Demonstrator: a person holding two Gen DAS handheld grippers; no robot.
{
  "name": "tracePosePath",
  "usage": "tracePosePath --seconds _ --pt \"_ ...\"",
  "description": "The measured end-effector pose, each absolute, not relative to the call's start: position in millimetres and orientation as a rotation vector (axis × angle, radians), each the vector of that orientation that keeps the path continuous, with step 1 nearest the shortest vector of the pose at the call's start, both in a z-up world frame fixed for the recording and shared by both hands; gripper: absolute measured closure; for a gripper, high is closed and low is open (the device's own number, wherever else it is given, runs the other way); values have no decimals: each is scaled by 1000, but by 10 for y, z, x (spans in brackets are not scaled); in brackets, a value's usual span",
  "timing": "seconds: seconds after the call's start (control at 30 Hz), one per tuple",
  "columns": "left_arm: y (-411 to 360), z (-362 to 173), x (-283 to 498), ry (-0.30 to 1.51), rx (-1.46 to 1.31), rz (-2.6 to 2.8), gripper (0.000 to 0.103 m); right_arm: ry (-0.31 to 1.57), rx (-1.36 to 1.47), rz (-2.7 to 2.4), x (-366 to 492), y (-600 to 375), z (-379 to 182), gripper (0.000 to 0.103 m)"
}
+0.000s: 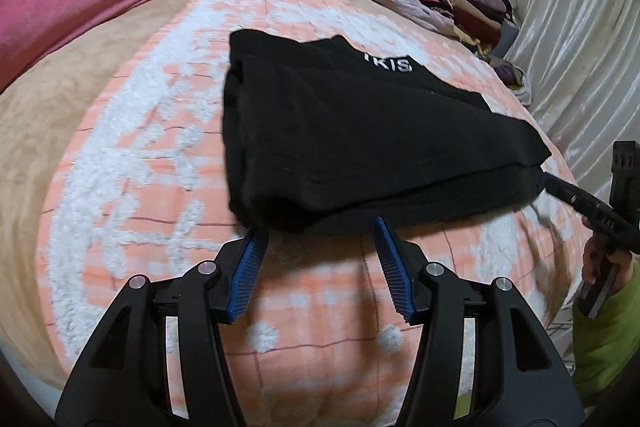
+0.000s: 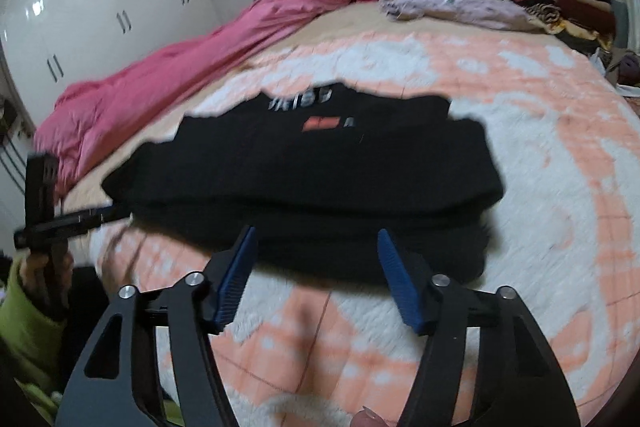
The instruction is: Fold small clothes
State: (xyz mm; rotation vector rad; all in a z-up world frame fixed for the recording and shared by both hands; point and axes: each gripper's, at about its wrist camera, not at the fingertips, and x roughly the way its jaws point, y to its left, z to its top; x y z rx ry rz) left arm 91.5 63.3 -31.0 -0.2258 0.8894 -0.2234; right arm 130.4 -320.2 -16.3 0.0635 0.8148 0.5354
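We hold both hand-held grippers, left (image 1: 318,227) and right (image 2: 316,237), parted and empty at the black garment's (image 1: 360,131) near edge, ready to fold.

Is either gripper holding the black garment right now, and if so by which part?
Nothing is held. Both the left gripper and the right gripper stand with jaws open at the near edge of the folded black garment, pads not pressing it.

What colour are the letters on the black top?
White letters on the black top, clearest in the left wrist view.
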Motion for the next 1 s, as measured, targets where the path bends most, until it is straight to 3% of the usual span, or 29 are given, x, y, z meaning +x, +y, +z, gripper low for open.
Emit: tracePosePath --seconds 0.17,0.23,0.57,0.63,0.7,1.0 --pt "609 -255 967 883 -238 -223 57 835 65 566 1304 -3086 -261 47" --pt "617 -202 957 870 -241 -225 63 830 67 581 1333 -3045 -251 47" --pt "569 -124 1121 875 -294 -258 64 858 76 612 1379 -2989 -321 45" --pt "508 -84 1191 873 -280 -262 86 856 78 622 1352 -2983 -327 45" --pt "487 -59 1309 868 -287 -262 101 853 82 636 1331 -2960 -334 44" --pt "763 250 1886 803 -455 -257 101 829 6 665 1324 -2753 -316 41"
